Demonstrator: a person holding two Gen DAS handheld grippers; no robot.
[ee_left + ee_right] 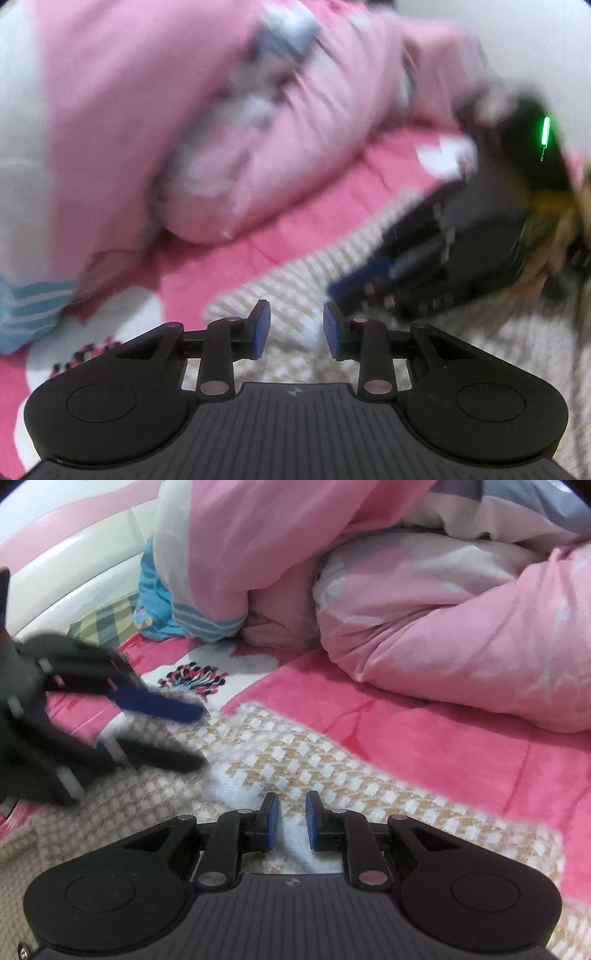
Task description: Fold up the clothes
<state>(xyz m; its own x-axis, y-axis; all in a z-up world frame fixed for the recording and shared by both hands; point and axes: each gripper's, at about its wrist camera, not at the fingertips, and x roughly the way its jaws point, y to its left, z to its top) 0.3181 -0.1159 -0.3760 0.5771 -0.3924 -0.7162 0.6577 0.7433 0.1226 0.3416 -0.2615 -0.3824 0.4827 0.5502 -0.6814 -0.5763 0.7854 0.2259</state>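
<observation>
Knit garment (295,760) — fuzzy woven cloth, beige-and-white check, nap raised and soft at the edges; a plain white woolly patch near the middle. Bed sheet (424,731) under it: smooth matt cotton-like cloth, hot pink with printed white shapes, faint creases. Duvet (461,627): pale pink cloth, smooth, slightly sheened, puffed and wrinkled. Blue striped cloth (162,602) behind: thin and soft.

Right gripper (291,819) — matt black plastic body, ribbed grey top plate, dull silver metal pins at the linkage joints, blue rubbery pads. Left gripper (295,328): same matt black plastic, blue pads (260,328), metal pivot pins. Headboard rail (74,579): glossy white, smooth.
</observation>
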